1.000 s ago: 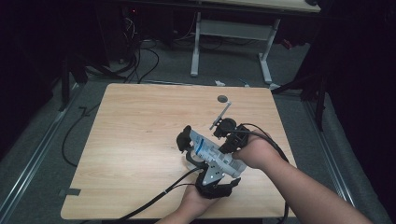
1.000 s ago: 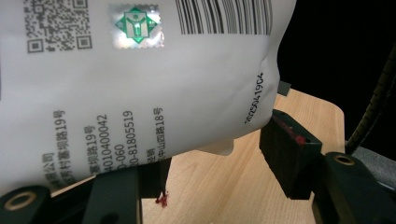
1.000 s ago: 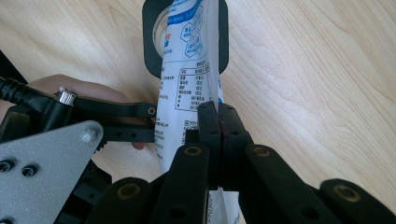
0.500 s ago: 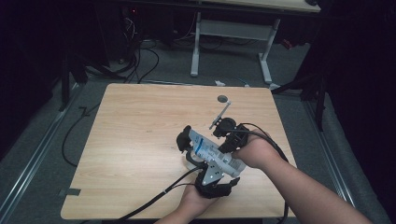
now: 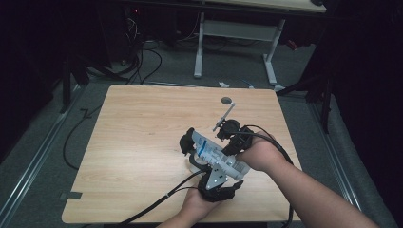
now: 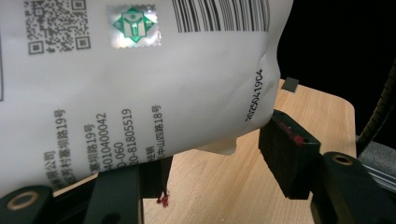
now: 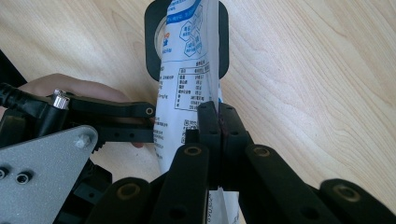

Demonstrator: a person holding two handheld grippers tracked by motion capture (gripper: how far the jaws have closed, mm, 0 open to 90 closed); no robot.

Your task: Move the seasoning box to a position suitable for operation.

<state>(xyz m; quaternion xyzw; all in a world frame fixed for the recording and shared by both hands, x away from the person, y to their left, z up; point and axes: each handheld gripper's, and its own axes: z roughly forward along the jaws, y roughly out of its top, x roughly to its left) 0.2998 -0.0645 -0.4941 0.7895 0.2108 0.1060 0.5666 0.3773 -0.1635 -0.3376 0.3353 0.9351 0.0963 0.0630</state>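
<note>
- High view: white pouch [image 5: 212,153] sits at four o'clock on the table [image 5: 138,142], between both grippers
- Left gripper view: left gripper [image 6: 219,172] apparently clamps the pouch's body
- Right gripper view: right gripper [image 7: 218,135] is pinched tight on the pouch's edge, above a black ring [image 7: 152,42]; likely tearing it open next, needing a firm pull apart

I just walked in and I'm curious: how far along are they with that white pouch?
Done: the white pouch is off the table, pinched at its edge by the right gripper. In hand: the left gripper clasps its body. Left: nothing looks opened or poured, and the small round cap lies apart.
</note>
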